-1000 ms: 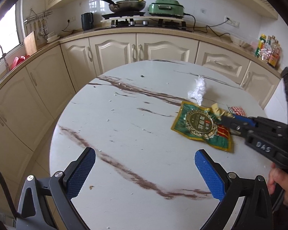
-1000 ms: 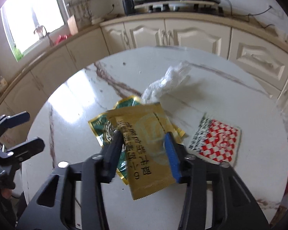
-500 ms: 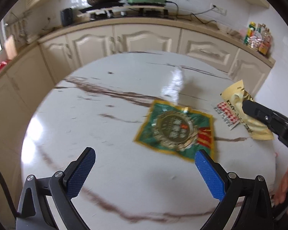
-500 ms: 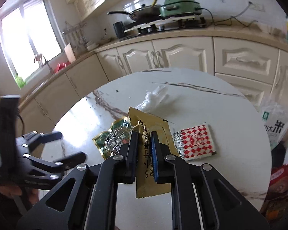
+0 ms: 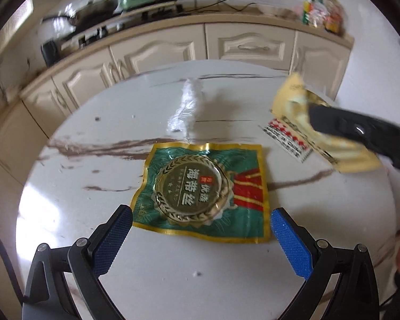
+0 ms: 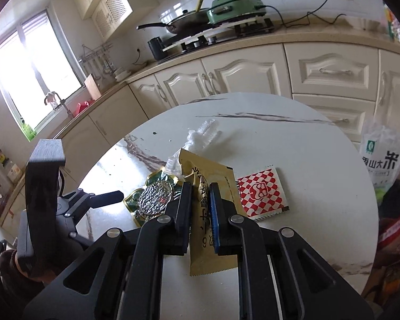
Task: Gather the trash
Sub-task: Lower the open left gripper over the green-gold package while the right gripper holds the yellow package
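While the left wrist view looks down on the round marble tabletop (image 5: 98, 138), the left gripper (image 5: 201, 236) stands wide open, its blue pads (image 5: 290, 242) flanking the near edge of a green seaweed packet (image 5: 208, 189) lying flat; whether they touch it cannot be told. Beyond: a crumpled clear plastic wrap (image 5: 186, 109), and a red-checked sachet (image 5: 288, 141) partly covered by the yellow wrapper (image 5: 293, 101) held aloft by the right gripper.

Right wrist view: right gripper (image 6: 201, 213) closed on the yellow wrapper (image 6: 213, 176), pinched upright above the tabletop (image 6: 293, 144). Only this view shows the whole sachet (image 6: 261, 192), the left gripper from outside (image 6: 104, 197), the green packet (image 6: 153, 198) beside it, and a white rice bag (image 6: 381, 157) beyond the table edge.
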A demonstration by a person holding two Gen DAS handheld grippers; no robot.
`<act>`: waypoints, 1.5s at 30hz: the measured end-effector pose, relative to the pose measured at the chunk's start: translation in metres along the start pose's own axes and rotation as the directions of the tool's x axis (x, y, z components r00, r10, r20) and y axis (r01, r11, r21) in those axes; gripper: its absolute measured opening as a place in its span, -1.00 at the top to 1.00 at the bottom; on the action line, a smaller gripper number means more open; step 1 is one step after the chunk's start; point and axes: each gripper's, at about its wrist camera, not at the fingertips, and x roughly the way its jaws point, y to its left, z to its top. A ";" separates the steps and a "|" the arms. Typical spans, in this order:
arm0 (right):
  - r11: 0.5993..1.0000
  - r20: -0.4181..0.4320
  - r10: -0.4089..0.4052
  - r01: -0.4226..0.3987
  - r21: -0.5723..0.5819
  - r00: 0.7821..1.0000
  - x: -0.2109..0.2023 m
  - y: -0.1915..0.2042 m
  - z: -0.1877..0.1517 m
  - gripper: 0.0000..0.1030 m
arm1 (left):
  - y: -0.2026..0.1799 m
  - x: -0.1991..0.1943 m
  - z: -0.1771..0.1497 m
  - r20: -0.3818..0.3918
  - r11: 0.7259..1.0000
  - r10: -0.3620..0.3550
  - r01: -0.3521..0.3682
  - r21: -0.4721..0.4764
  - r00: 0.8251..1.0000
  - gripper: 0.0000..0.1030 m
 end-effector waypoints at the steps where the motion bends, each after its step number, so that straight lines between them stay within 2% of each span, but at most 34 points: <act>1: 1.000 -0.001 0.003 -0.003 0.002 1.000 0.001 0.000 0.000 0.75 | -0.009 -0.003 -0.003 0.019 0.999 -0.015 0.014 0.036 1.000 -0.98; 2: 1.000 -0.001 0.003 -0.003 0.001 1.000 0.001 -0.001 -0.001 0.75 | -0.017 -0.002 -0.005 0.032 0.997 -0.003 0.000 0.075 0.999 -0.98; 3: 1.000 -0.004 0.001 -0.001 0.001 1.000 0.002 -0.001 -0.001 0.75 | -0.026 0.003 -0.006 0.040 0.992 0.046 -0.050 0.115 0.998 -0.98; 5: 1.000 0.001 0.008 -0.008 0.015 1.000 0.002 -0.003 -0.001 0.75 | -0.036 0.008 -0.007 0.069 0.984 0.097 -0.106 0.144 0.993 -0.94; 7: 1.000 0.004 0.008 -0.008 0.019 1.000 0.001 -0.003 -0.002 0.75 | -0.039 0.014 -0.007 0.056 0.986 0.089 -0.096 0.136 0.994 -0.92; 9: 1.000 0.004 0.009 -0.009 0.016 1.000 -0.001 -0.001 -0.004 0.74 | -0.038 0.020 -0.009 0.054 0.992 0.069 -0.074 0.106 0.996 -0.75; 11: 1.000 0.002 0.010 -0.010 0.016 1.000 -0.002 -0.001 -0.005 0.74 | -0.035 0.023 -0.010 0.044 0.997 0.034 -0.037 0.072 0.998 -0.32; 13: 1.000 -0.002 0.013 -0.013 0.019 1.000 -0.002 -0.001 -0.005 0.74 | -0.031 0.026 -0.012 0.031 0.999 0.011 -0.012 0.037 0.999 -0.13; 15: 1.000 -0.002 0.018 -0.018 0.019 1.000 -0.004 0.000 -0.007 0.74 | -0.033 0.029 -0.017 0.023 0.997 0.049 -0.050 0.053 0.999 -0.11; 16: 1.000 -0.001 0.020 -0.020 0.020 1.000 -0.004 0.001 -0.008 0.74 | -0.030 0.031 -0.015 0.021 0.997 0.047 -0.048 0.053 0.999 -0.01; 17: 1.000 0.001 0.024 -0.024 0.018 1.000 -0.005 0.002 -0.008 0.74 | -0.030 0.034 -0.017 0.016 0.999 0.033 -0.034 0.042 0.999 0.11; 19: 0.999 0.000 0.028 -0.028 0.016 1.000 -0.006 0.004 -0.009 0.74 | -0.030 0.037 -0.020 0.010 0.999 0.017 -0.018 0.032 1.000 0.17; 23: 0.999 -0.003 0.041 -0.041 0.010 0.999 -0.005 0.010 -0.010 0.74 | -0.028 0.044 -0.025 0.012 1.000 0.006 -0.006 -0.004 1.000 0.53; 24: 0.999 -0.005 0.045 -0.045 0.008 0.999 -0.005 0.012 -0.011 0.74 | -0.025 0.046 -0.023 0.013 1.000 -0.003 0.003 -0.014 1.000 0.55; 30: 0.999 -0.020 0.052 -0.052 -0.002 0.998 0.000 0.019 -0.016 0.74 | -0.024 0.057 -0.030 0.037 0.998 -0.046 0.047 -0.049 0.998 0.95; 37: 0.998 -0.023 0.058 -0.058 -0.009 0.998 0.001 0.025 -0.018 0.74 | -0.020 0.063 -0.041 0.048 0.994 -0.056 0.060 -0.094 0.997 1.00; 41: 0.998 -0.021 0.059 -0.059 -0.020 0.998 0.002 0.030 -0.017 0.74 | 0.015 0.045 -0.037 0.073 0.988 -0.060 0.069 -0.136 0.996 1.00; 43: 0.998 -0.024 0.059 -0.059 -0.021 0.998 0.002 0.030 -0.016 0.74 | 0.030 0.027 -0.037 0.066 0.984 -0.086 0.095 -0.148 0.994 1.00; 45: 0.998 -0.029 0.055 -0.055 -0.024 0.998 0.003 0.031 -0.016 0.74 | 0.041 0.023 -0.035 0.072 0.978 -0.068 0.080 -0.194 0.995 0.89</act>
